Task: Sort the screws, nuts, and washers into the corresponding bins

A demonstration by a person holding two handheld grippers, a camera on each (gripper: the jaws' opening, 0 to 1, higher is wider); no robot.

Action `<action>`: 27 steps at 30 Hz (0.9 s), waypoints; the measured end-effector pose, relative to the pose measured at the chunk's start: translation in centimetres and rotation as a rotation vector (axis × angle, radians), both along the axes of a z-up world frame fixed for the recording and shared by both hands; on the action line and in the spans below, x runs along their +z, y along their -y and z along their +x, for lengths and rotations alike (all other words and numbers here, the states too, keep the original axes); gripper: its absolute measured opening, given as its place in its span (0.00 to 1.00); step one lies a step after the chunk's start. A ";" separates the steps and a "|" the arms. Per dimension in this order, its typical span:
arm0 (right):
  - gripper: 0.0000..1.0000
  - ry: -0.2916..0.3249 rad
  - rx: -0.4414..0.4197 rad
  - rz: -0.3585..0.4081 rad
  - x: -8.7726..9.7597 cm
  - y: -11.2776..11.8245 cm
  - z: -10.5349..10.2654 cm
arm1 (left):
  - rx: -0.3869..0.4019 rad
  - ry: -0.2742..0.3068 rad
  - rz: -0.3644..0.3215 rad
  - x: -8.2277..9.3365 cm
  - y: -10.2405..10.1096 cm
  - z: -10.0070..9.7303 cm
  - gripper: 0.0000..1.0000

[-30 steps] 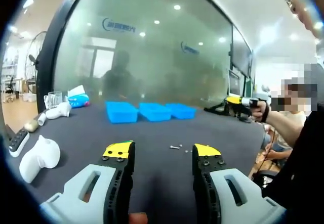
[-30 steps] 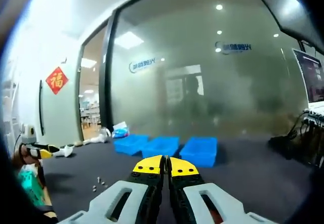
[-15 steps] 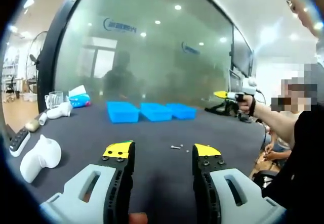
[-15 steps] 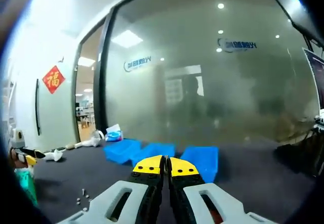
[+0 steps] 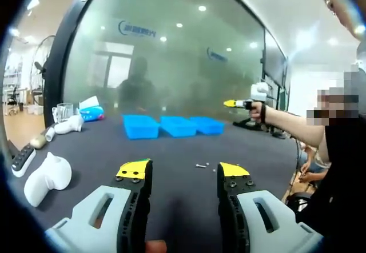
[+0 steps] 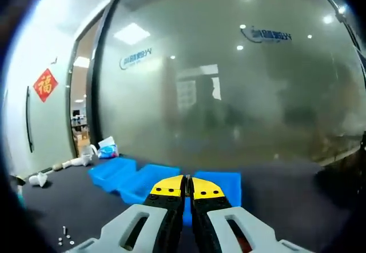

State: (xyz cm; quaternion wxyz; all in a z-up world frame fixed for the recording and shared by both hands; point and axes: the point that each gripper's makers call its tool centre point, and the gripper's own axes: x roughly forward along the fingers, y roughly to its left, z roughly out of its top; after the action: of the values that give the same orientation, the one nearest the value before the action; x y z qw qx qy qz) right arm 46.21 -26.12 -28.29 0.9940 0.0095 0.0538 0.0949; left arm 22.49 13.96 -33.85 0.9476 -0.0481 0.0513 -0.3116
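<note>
Here the left gripper point(image 5: 184, 176) hangs low over a dark table point(image 5: 171, 150), its yellow-tipped jaws spread well apart with nothing between them. Just beyond the jaws, a screw point(image 5: 200, 165) lies on the bare tabletop with a smaller bit of hardware beside it (too small to tell whether nut or washer). Farther back, three blue bins point(image 5: 171, 125) sit side by side in a row in front of a frosted glass wall point(image 5: 171, 53).

On the left side of the left gripper view lie a white rounded object point(image 5: 47, 177), a dark remote point(image 5: 22, 158), a white handheld device point(image 5: 67, 125), a clear cup point(image 5: 62, 112) and a blue tissue pack point(image 5: 91, 113).

The right gripper point(image 5: 235, 103) shows in the left gripper view, held out by a person's hand point(image 5: 255, 110) above the far right part of the table, well apart from the bins. In the right gripper view its own jaws point(image 6: 187, 187) are pressed together, holding nothing, and point toward the bins point(image 6: 148, 180), which lie just beyond the tips. A few small fasteners point(image 6: 64, 237) are scattered on the table at the lower left of that view.
</note>
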 end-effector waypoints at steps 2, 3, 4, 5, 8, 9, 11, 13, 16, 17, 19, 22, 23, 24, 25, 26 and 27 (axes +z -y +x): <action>0.01 -0.013 -0.008 -0.017 -0.5 0.0 1.2 | 0.002 -0.001 0.000 -0.1 0.0 0.0 0.44; 0.01 -0.025 -0.009 -0.019 -0.6 0.1 2.0 | 0.002 -0.002 -0.001 -0.1 0.0 0.0 0.44; 0.01 -0.032 -0.011 -0.029 -0.8 0.1 2.7 | 0.003 -0.002 -0.002 -0.1 -0.1 0.0 0.44; 0.01 -0.042 -0.019 -0.035 -1.2 0.2 3.2 | 0.003 -0.003 -0.001 -0.1 -0.1 0.0 0.44; 0.01 -0.074 -0.027 -0.085 -2.2 0.6 4.9 | 0.003 -0.005 0.006 -0.3 -0.1 0.0 0.44; 0.01 -0.079 -0.029 -0.099 -2.4 0.7 5.2 | 0.004 -0.006 0.005 -0.3 -0.1 0.0 0.44; 0.01 -0.095 -0.038 -0.103 -2.8 1.1 5.9 | 0.006 -0.007 0.005 -0.3 -0.2 0.0 0.44; 0.01 -0.107 -0.045 -0.096 -3.1 1.3 6.3 | 0.009 -0.009 0.003 -0.4 -0.3 0.1 0.44; 0.01 -0.123 -0.052 -0.108 -3.7 1.5 6.6 | 0.010 -0.011 0.003 -0.5 -0.3 0.1 0.44; 0.01 -0.123 -0.054 -0.108 -3.8 1.5 6.7 | 0.009 -0.012 0.002 -0.6 -0.3 0.1 0.44; 0.01 -0.127 -0.054 -0.113 -3.9 1.4 6.7 | 0.009 -0.013 0.002 -0.6 -0.3 0.1 0.44; 0.01 -0.129 -0.056 -0.109 -4.1 1.4 6.8 | 0.009 -0.012 0.000 -0.5 -0.3 0.1 0.44; 0.01 -0.128 -0.057 -0.109 -4.1 1.3 6.8 | 0.009 -0.012 0.000 -0.5 -0.3 0.1 0.44; 0.01 -0.129 -0.056 -0.109 -4.1 1.3 6.8 | 0.008 -0.012 0.001 -0.5 -0.2 0.1 0.44; 0.02 -0.127 -0.051 -0.108 -4.1 1.1 6.8 | 0.008 -0.011 0.001 -0.5 -0.2 0.1 0.44; 0.03 -0.124 -0.047 -0.112 -4.1 1.1 6.8 | 0.008 -0.011 0.001 -0.5 -0.2 0.1 0.44; 0.05 -0.108 -0.049 -0.141 -4.0 1.1 6.8 | 0.008 -0.010 0.002 -0.5 -0.2 0.1 0.44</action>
State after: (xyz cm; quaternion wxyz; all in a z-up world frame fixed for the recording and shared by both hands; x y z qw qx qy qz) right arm 53.05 -27.19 -32.29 0.9899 -0.0541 0.1136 0.0657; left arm 22.60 14.20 -34.31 0.9486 -0.0489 0.0564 -0.3077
